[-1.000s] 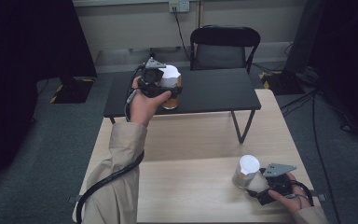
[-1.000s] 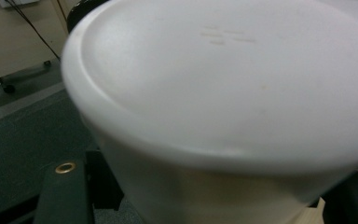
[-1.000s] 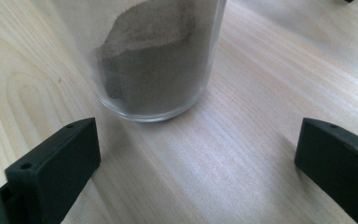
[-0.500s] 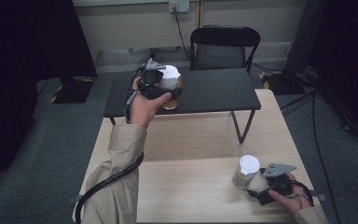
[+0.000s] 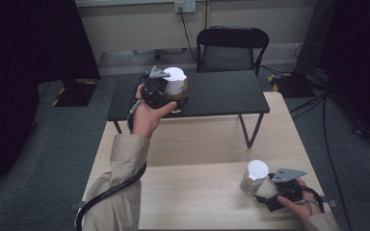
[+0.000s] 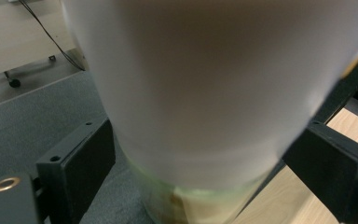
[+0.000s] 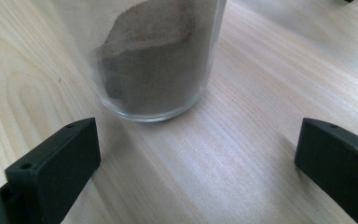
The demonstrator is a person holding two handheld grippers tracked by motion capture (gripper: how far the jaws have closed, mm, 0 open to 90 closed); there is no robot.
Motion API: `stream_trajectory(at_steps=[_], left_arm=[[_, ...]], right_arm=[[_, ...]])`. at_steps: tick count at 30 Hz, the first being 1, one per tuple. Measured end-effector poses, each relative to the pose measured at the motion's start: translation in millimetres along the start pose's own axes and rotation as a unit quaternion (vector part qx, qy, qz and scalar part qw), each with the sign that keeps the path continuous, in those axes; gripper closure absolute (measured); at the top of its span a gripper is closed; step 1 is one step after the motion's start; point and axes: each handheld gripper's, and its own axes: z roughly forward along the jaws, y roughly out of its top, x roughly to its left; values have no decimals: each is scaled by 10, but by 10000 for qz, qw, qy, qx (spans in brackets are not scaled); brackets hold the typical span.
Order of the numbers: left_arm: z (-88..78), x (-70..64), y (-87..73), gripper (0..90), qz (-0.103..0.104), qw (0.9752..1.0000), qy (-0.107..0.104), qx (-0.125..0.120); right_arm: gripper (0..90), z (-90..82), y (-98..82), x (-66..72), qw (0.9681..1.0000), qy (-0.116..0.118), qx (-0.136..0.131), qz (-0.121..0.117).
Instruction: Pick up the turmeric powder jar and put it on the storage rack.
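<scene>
A tall jar with a white upper part [image 5: 175,81] stands near the front edge of the black low table [image 5: 221,94]. My left gripper [image 5: 177,99] reaches around it from the left. In the left gripper view the jar [image 6: 200,93] sits between the jaws, and its glass base holds something yellowish. These jaws have just been opening and now stand close beside the jar's sides without pressing. A white-lidded glass jar [image 5: 255,175] with brown powder [image 7: 158,70] stands on the wooden table. My right gripper [image 5: 264,190] rests open just behind it, with bare wood between its fingertips [image 7: 196,158].
A black chair [image 5: 231,48] stands behind the black table. The wooden table [image 5: 197,144] runs from the low table to the near edge. Cables lie on the grey carpet at the right, and a wall socket sits on the far wall.
</scene>
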Motion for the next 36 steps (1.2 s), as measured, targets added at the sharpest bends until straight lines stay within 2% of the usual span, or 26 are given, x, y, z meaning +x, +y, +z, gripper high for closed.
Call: stream_trajectory(at_steps=[5,8,20,36], left_arm=[[-1,5,-92,75,-4,10000,-34,-37],[-9,18,-147,58,-97,9999,-68,-70],[-79,23,-266,48,9,9997,-181,-137],[-123,15,-536,31,44,9988,-377,-298]], right_arm=[[0,0,-1,0,10000,0,-2,-1],[0,0,-1,0,10000,0,-2,-2],[0,0,-1,0,10000,0,-2,-2],[0,0,0,0,10000,0,1,1]])
